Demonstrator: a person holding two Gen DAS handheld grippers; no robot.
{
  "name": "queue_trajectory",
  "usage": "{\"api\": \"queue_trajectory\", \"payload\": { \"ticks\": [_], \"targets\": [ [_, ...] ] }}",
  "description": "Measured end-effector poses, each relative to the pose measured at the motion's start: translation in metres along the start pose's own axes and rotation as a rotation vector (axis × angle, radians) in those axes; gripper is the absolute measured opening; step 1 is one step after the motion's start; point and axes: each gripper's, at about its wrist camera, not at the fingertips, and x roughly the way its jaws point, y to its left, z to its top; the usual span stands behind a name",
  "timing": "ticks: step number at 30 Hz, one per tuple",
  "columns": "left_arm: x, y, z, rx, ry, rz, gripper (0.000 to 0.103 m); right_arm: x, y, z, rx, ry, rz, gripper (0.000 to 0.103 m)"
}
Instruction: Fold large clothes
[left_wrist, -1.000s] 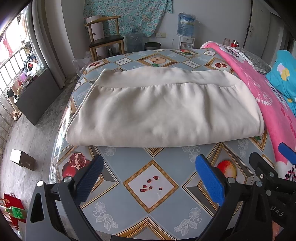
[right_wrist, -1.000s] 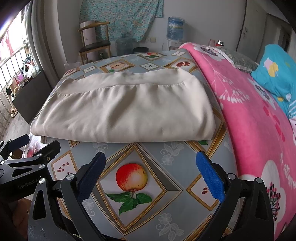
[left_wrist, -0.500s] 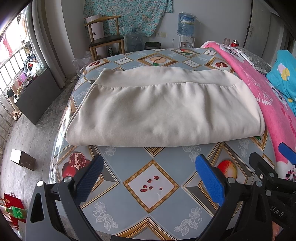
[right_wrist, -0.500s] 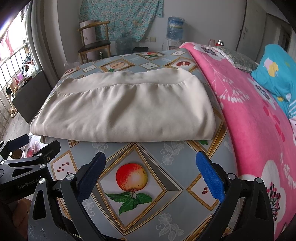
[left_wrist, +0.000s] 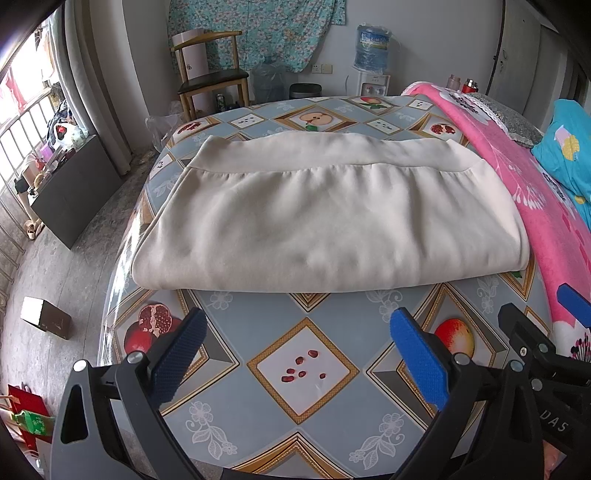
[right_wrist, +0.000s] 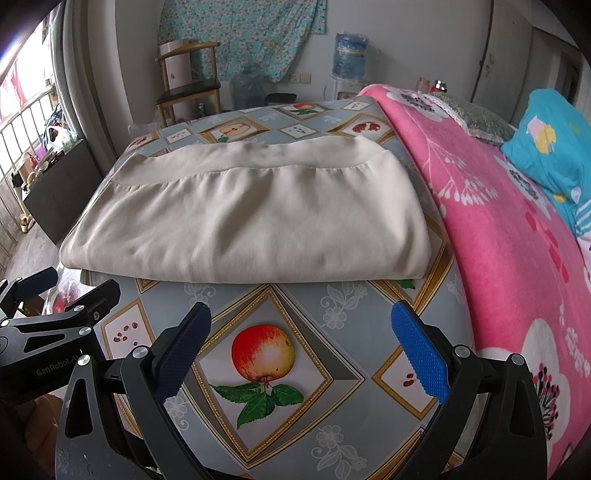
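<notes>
Left wrist view: 1 folded cream garment lies across the bed at 12 o'clock; left gripper jaws apart, empty. Letters "DAS" show at 4 o'clock, cut off.

Right wrist view: 1 garment ahead; right gripper jaws apart, empty. "GenRobot.A", part hidden, at 9 o'clock.

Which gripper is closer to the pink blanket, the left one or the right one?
Right. The right gripper hangs open over the fruit-print table cover, with the pink blanket just beside its right finger. The left gripper is farther left, with the right gripper between it and the blanket.
</notes>
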Motion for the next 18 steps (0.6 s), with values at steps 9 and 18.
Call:
{"api": "queue_trajectory", "payload": {
  "ticks": [9, 18],
  "targets": [
    [-0.0001, -0.0004, 0.0001, 0.0, 0.0, 0.001, 0.098, -0.0002, -0.0002, -0.0004, 0.005, 0.004, -0.003, 0.095],
    [0.0, -0.0006, 0.0001, 0.0, 0.001, 0.001, 0.098, -0.0004, -0.0005, -0.0006, 0.004, 0.004, -0.002, 0.095]
  ]
}}
